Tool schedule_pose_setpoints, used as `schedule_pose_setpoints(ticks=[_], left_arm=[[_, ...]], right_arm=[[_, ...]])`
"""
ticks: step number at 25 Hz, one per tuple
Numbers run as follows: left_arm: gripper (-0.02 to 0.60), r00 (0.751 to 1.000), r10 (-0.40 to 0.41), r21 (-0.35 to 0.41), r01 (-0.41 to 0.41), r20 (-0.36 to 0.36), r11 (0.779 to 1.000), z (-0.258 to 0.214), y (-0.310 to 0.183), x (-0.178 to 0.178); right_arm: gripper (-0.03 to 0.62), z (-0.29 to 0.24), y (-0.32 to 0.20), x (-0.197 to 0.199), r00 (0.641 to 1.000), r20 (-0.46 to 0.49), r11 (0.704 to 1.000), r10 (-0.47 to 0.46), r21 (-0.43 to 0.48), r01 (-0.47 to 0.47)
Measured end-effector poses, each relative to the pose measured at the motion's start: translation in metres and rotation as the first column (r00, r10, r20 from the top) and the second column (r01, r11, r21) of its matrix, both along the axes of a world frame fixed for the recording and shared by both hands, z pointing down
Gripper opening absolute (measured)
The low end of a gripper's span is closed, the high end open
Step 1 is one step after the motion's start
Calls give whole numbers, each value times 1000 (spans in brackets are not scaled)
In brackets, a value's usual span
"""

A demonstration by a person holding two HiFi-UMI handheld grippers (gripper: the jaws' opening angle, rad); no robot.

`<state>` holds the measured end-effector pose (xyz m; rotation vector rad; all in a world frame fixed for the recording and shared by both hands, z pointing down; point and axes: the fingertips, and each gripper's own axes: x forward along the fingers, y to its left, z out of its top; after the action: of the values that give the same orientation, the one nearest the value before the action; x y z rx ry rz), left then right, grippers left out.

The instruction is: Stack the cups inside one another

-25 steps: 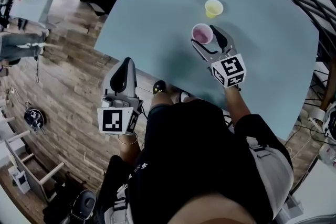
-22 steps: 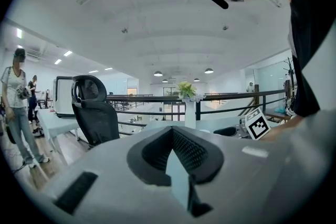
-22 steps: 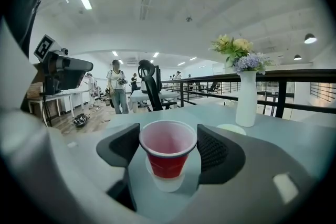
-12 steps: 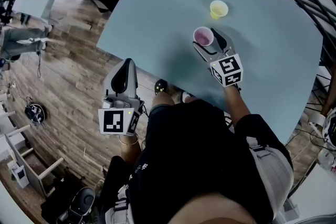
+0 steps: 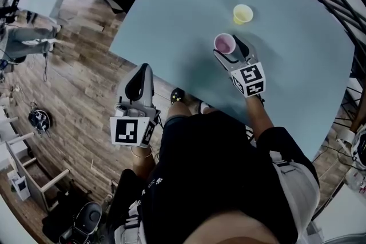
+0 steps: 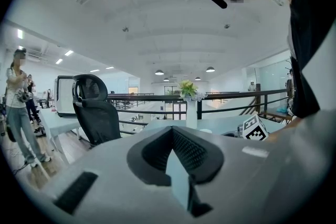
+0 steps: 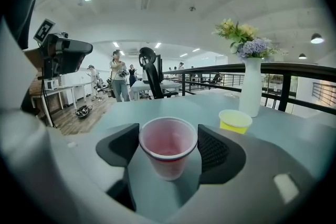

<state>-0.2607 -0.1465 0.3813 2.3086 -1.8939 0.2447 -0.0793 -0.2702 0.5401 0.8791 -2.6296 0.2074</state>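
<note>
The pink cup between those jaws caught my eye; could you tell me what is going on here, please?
A person is working with two handheld grippers at a blue table. The right gripper has its jaws closed on the pink cup, which is upright. The yellow cup stands apart just beyond it, near a white vase. The left gripper is shut and empty, held off the table's near edge. Nothing is stacked yet; the pink cup probably goes with the yellow one next.

left gripper [image 5: 144,68] and right gripper [image 5: 231,46]: grey moulded shells, black ribbed pads [image 7: 215,149], white cube [image 5: 249,79] bearing black square markers. the person wears a black short-sleeved top [image 5: 211,168] and pale grey legwear [image 5: 298,183].
</note>
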Motion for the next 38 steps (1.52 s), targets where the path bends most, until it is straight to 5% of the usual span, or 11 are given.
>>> schedule_pose_setpoints(ticks=[11,25,31,38], left_arm=[[-11,999,32,16,-32,9,999,-7,-7,1],[-11,987,158,58,-157,-16,986,-14,-33,30],[-11,977,210,59,-208,-24,976,-14,-43,43],[-11,965,259,79,-255,-35,964,-14,-50,60]], right_arm=[[352,-54,-1,9,984,170,997,49,44,-58],[92,-122,16,46,934,334,972,127,144,-184],[20,-130,22,63,926,334,958,179,157,-241],[9,-134,25,89,911,331,936,246,164,-312]])
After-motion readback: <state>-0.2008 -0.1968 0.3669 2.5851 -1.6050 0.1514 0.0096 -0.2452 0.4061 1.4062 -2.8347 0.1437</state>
